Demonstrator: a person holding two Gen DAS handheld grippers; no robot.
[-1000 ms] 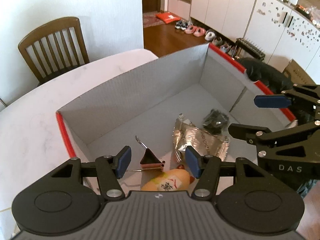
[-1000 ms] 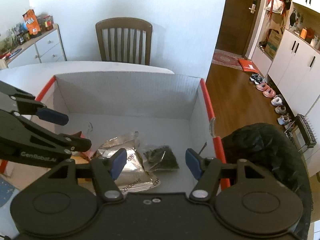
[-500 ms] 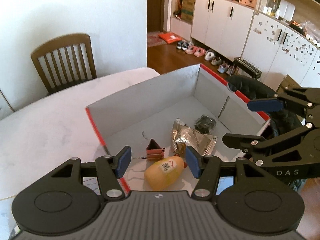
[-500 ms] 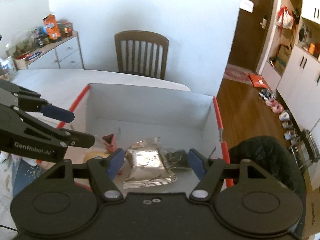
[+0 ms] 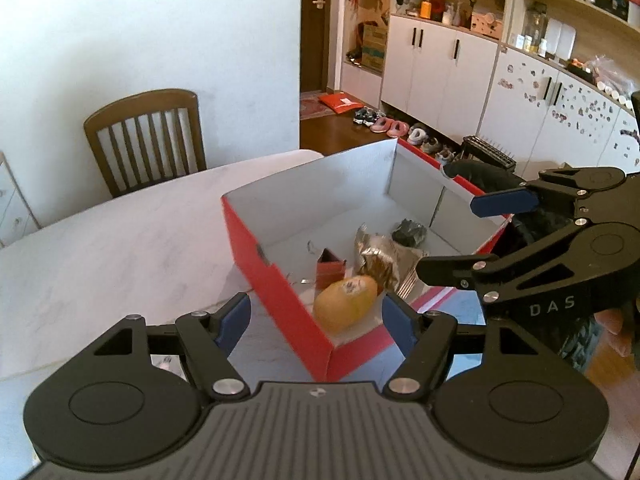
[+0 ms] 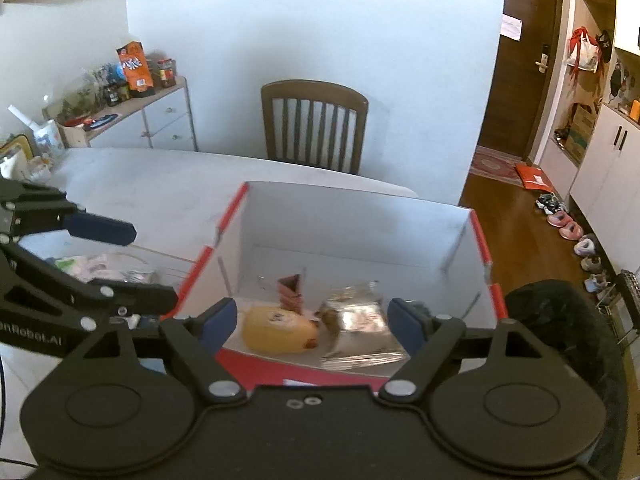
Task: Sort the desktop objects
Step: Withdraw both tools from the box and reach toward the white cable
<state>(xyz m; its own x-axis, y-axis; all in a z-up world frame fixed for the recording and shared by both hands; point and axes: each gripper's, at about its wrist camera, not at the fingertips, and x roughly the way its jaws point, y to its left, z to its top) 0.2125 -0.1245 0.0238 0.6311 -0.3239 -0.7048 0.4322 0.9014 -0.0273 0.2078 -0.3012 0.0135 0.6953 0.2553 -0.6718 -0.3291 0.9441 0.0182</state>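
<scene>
Both grippers were held above the near edge of the red box (image 5: 280,304), and nothing was carried by either. The left gripper (image 5: 316,320) had its fingers spread wide, having just been opened further, with nothing between them. The same held for the right gripper (image 6: 310,318).

Inside the box were seen a yellow bottle (image 5: 346,306), a red binder clip (image 5: 330,268), a silver foil packet (image 6: 360,322) and a small dark packet (image 5: 408,232).

The step in hand was judged to be a withdrawal after a deposit. For the next move, another loose thing would have to be sought on the desk (image 5: 120,248); some white clutter (image 6: 104,268) was visible beside the box's left wall.

Open room was left over the desk; the box's rim and a dark-covered chair (image 6: 560,320) bounded the right side.
</scene>
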